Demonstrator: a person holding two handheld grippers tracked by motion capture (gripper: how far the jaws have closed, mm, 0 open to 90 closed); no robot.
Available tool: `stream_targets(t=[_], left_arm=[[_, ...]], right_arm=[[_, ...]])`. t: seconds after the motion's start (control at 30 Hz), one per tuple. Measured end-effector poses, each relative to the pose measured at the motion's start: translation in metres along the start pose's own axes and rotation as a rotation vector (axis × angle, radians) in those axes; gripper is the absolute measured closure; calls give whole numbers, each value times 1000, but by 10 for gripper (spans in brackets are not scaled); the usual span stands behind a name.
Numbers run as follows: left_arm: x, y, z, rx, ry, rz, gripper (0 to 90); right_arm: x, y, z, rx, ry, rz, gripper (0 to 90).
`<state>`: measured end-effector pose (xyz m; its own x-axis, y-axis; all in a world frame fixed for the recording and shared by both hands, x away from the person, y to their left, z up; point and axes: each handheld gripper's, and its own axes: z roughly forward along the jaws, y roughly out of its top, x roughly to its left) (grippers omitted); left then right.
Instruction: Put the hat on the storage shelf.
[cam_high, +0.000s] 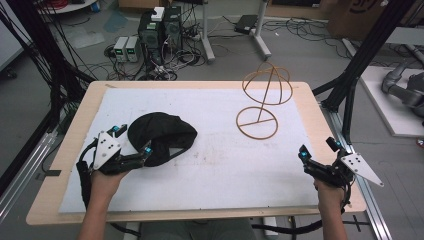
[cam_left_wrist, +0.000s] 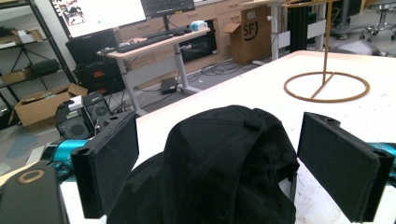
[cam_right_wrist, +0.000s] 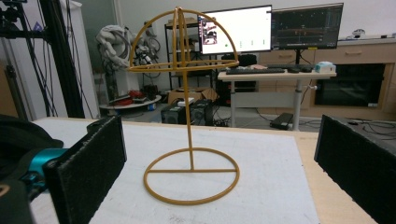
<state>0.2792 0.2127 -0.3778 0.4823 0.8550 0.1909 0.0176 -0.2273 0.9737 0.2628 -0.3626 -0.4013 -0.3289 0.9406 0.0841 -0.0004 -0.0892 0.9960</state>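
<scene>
While L tongs (cam_high: 133, 141) stand wide apart, jaws flank black cap (cam_high: 161, 136) w/o clamping; contact can't be told. Cap lies slumped, button on top, on white mat at table (cam_high: 75, 130) left-centre. R tongs (cam_high: 318, 156) gape wide, nothing held, at table's right edge. Gold wire hat stand (cam_high: 261, 100) upright, far side, well apart from cap.

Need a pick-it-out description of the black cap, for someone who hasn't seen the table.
Start at the white mat covering the wooden table. On its left half, close to the person's left gripper, lies the black cap, a soft crumpled dome with a button on top. The only other object on the mat is the gold wire hat stand, upright at the far right.
</scene>
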Motion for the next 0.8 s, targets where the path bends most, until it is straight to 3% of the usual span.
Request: stream_targets(t=[0.2,0.47,0.8], left_arm=[[-6,2,13,30,-21,14,134],[-14,-4,31,93,-9,92,139],[-8,-22,45,167,21,77,156]], right_arm=[[-1,0,0,-2,1,-3,16],[-1,-1,0,-2,2,3,16],[-2,-1,1,-4,3,4,17]])
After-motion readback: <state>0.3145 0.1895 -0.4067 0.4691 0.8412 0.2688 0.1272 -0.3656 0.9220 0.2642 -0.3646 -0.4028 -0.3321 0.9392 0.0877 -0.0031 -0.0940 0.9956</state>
